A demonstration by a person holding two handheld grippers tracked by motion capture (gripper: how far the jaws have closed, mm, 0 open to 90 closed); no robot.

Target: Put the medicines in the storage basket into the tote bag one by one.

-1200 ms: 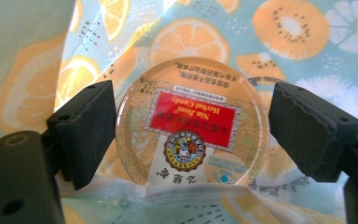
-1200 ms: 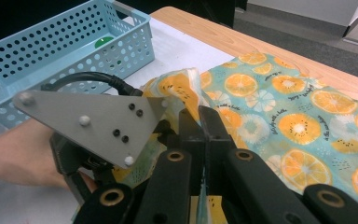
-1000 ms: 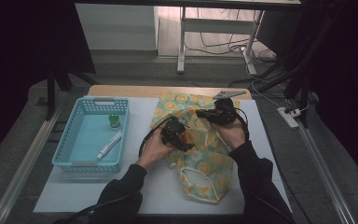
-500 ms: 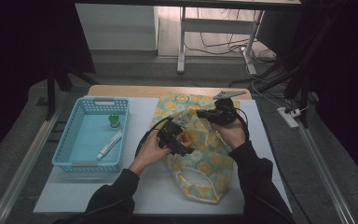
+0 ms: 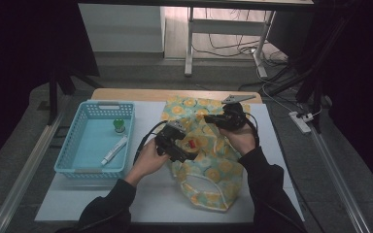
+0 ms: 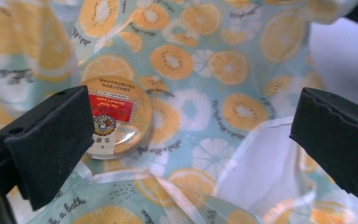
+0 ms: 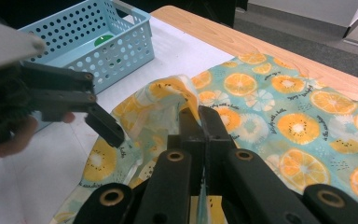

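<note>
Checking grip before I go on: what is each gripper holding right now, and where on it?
The right gripper is shut on the orange-print bag, pinching a raised edge of its fabric. The left gripper is open above the round tin, holding nothing.

The round clear tin (image 6: 116,116) has a red label with tiny words, too blurry to read. The blue cloth bag with orange slices (image 6: 205,70) shows "a bathe" near its edge.

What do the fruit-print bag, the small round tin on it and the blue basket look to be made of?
Fruit-print bag: thin soft fabric or coated cloth, going by its folds and stitched hem. Round tin: probably metal, glossy with a highlight and a red label. Blue basket: moulded plastic, matte, walls perforated.
</note>
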